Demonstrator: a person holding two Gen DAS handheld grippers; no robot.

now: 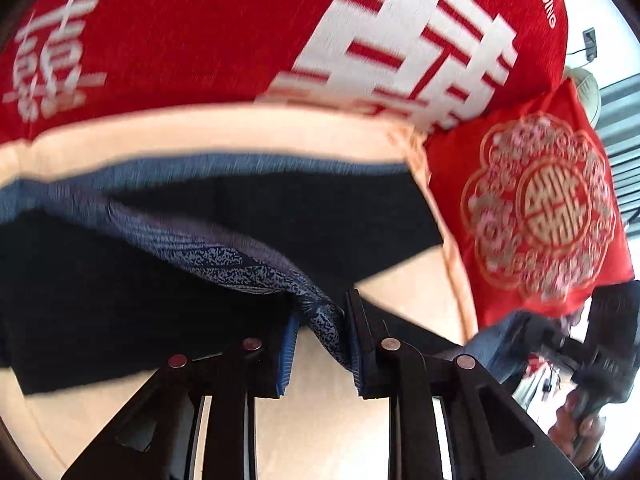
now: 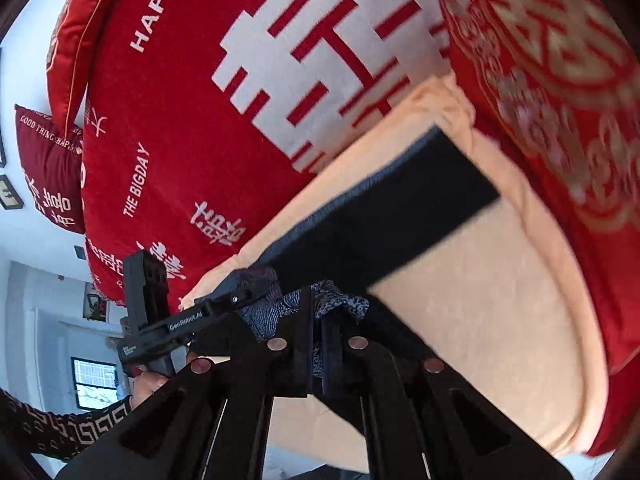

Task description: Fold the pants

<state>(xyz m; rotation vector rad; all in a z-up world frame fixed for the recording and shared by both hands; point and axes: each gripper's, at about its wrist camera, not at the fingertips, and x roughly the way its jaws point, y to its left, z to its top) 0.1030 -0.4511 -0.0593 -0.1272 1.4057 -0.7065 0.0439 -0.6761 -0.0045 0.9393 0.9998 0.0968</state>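
Observation:
Dark navy pants (image 1: 120,292) lie on a peach sofa cushion (image 1: 416,304), their speckled blue lining (image 1: 224,256) showing along a raised edge. My left gripper (image 1: 320,320) is shut on that edge and lifts it off the cushion. In the right wrist view the pants (image 2: 376,232) stretch away as a dark band across the cushion (image 2: 480,312). My right gripper (image 2: 318,320) is shut on a bunch of the speckled fabric (image 2: 344,300). The left gripper (image 2: 168,320) shows just to its left, close by.
Large red cushions with white characters (image 1: 200,32) stand behind the seat. A red cushion with a gold medallion (image 1: 536,208) leans at the right (image 2: 560,100). The person's patterned sleeve (image 2: 60,428) is at lower left.

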